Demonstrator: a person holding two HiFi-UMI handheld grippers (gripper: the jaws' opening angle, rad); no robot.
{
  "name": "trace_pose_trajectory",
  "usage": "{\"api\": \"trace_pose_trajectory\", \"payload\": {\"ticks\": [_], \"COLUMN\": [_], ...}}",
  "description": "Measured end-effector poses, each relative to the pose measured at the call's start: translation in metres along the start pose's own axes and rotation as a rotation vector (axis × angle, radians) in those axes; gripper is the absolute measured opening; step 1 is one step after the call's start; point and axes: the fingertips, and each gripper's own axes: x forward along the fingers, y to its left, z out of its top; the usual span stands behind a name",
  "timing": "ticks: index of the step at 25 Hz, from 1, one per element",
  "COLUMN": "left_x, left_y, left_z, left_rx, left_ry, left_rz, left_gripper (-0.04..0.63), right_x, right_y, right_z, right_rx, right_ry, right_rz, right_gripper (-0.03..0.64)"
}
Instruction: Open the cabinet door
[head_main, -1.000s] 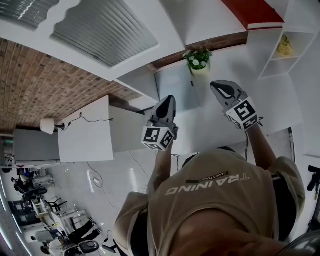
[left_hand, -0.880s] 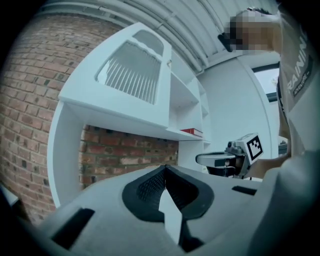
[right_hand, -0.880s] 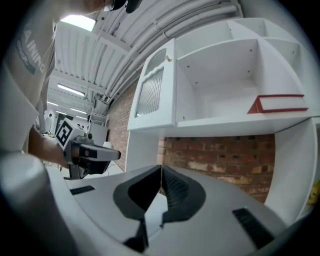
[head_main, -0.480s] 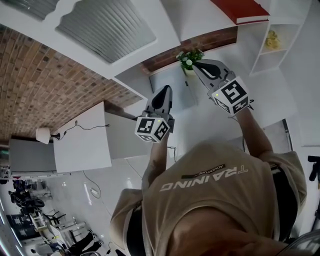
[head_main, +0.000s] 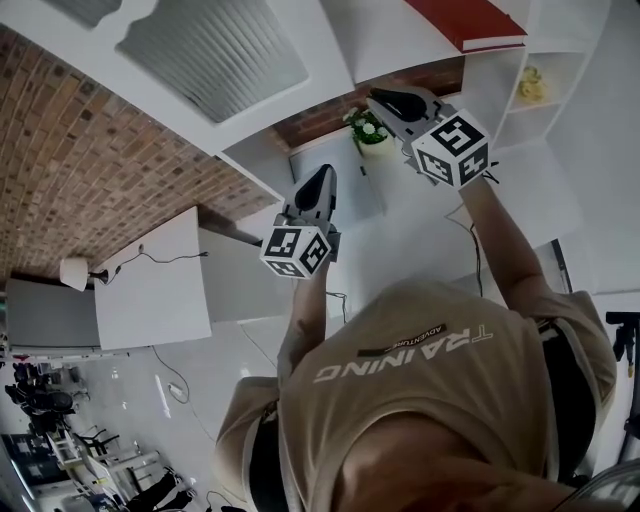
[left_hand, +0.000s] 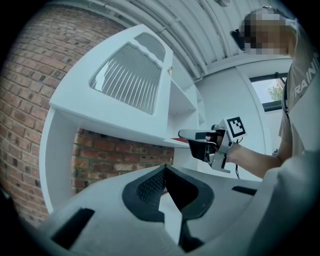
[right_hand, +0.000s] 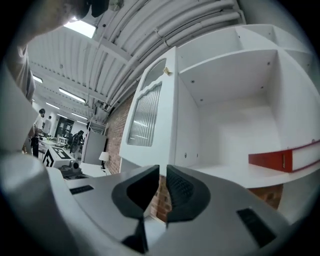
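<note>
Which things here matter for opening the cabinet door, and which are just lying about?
For the job: cabinet door, left gripper, right gripper.
Just lying about: red binder, potted plant, lamp.

We see a brick wall (head_main: 90, 150) at the left. A small white lamp (head_main: 72, 272) stands just beside a white table (head_main: 150, 300), where a thin cable (head_main: 165, 256) lies. A potted plant (head_main: 365, 128) with white flowers stands near a flat red binder (head_main: 465, 22).
</note>
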Motion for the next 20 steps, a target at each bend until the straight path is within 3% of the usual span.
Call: {"api": "trace_pose_trajectory", "payload": {"ticks": [2, 4, 5, 12, 16, 20], "left_x": [-0.004, -0.007, -0.008, -0.014, -0.018, -0.022], "left_y": [-0.001, 0.002, 0.006, 0.011, 0.015, 0.016], "left_z": [-0.004, -0.007, -0.007, -0.015, -0.017, -0.018], "left_rx": [-0.001, -0.015, -0.021, -0.042, -0.095, -0.097], "left_ry": [0.009, 0.007, 0.003, -0.002, -0.008, -0.006], "left_rz": [0.008, 0.024, 0.035, 0.068, 0.067, 0.072], "left_gripper": [0.008, 0.008, 0.008, 0.008, 0.008, 0.008], "right_x": [0.004, 0.013, 0.019, 0.046, 0.057, 0.058], "right_y": [-0.004, -0.005, -0.006, -0.015, -0.016, -0.013], "right_z": [0.006, 0.009, 0.010, -0.003, -0.001, -0.004], "right_rx": [0.016, 0.046, 0.059, 0.015, 0.035, 0.030], "right_ry": [-0.008, -0.004, -0.002, 0.049, 0.028, 0.023], "right_rz": [0.002, 0.032, 0.049, 0.036, 0.059, 0.073], "right_gripper": [0.020, 0.132, 0.144, 0.143, 0.143, 0.143]}}
